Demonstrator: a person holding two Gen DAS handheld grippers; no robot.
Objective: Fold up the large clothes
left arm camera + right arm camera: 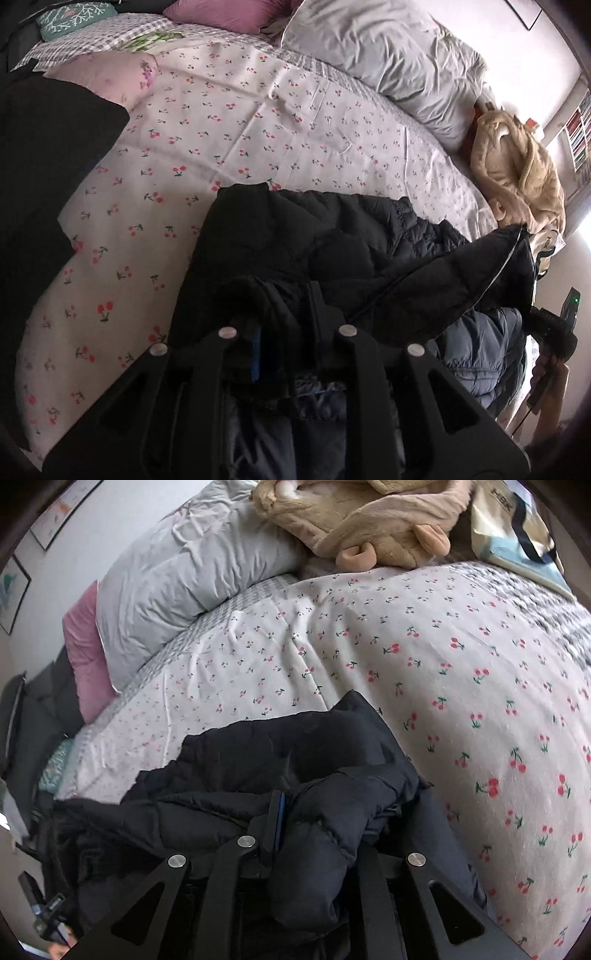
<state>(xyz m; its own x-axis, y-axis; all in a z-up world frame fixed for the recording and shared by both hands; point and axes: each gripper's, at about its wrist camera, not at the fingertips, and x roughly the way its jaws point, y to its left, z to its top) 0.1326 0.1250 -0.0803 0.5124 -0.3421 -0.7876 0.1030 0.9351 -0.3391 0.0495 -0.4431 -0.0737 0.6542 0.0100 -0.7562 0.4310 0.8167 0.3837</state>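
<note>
A black puffy jacket point(332, 236) lies bunched on the near part of the bed, over the cherry-print sheet point(221, 129). In the left wrist view my left gripper point(286, 314) has a fold of the jacket's edge pinched between its fingers, the blue pad point(255, 354) showing on the left one. In the right wrist view the same jacket point(277, 753) is heaped in front of my right gripper point(317, 823). That gripper is shut on a thick quilted fold, which drapes over and hides its right finger. Both grippers point steeply down at the bed.
A grey pillow point(388, 55) and a pink pillow point(221, 11) lie along the far side. A beige plush blanket point(517, 173) is at the bed's right end, with a tote bag point(517, 528) beside it. A dark cloth point(44, 166) covers the left end. Bare sheet point(443, 664) lies beyond the jacket.
</note>
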